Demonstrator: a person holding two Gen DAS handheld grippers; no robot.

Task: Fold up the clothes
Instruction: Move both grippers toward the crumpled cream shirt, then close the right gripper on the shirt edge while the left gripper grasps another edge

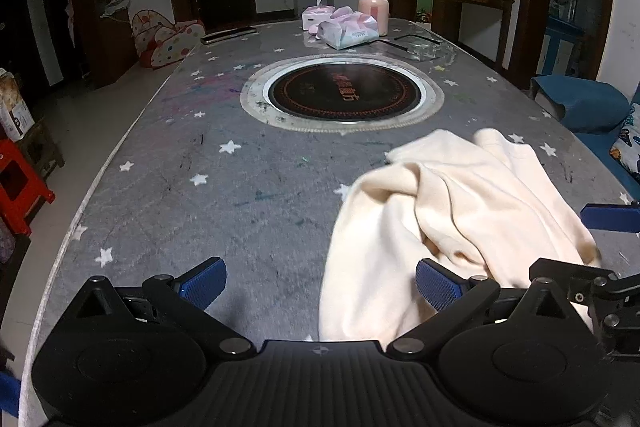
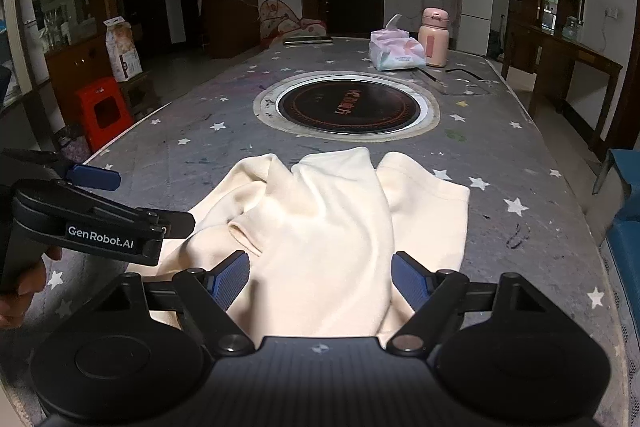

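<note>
The cream garment (image 2: 320, 227) lies crumpled on the near end of the grey star-printed counter (image 2: 520, 147), bunched in soft ridges with one cuff-like end poking out toward the left, so no fold looks to have been made in it yet. It sits well short of the round black hotplate (image 2: 352, 107) set into the middle of the counter, which leaves flat room ahead for spreading it out. The right claw (image 2: 320, 285) hangs over the near edge of the cloth with its blue pads spread to either side of a fold and not pressing it (cloth lies between them, but nothing is pinched), a stance that suits taking hold of the hem. The left claw (image 1: 320, 285) is likewise spread and empty, over bare counter with its right pad just at the garment's left edge, probably placed to catch the opposite side. The tissue packs (image 2: 396, 53) and pink flask (image 2: 434, 37) stand at the far end, well apart from the work.
</note>
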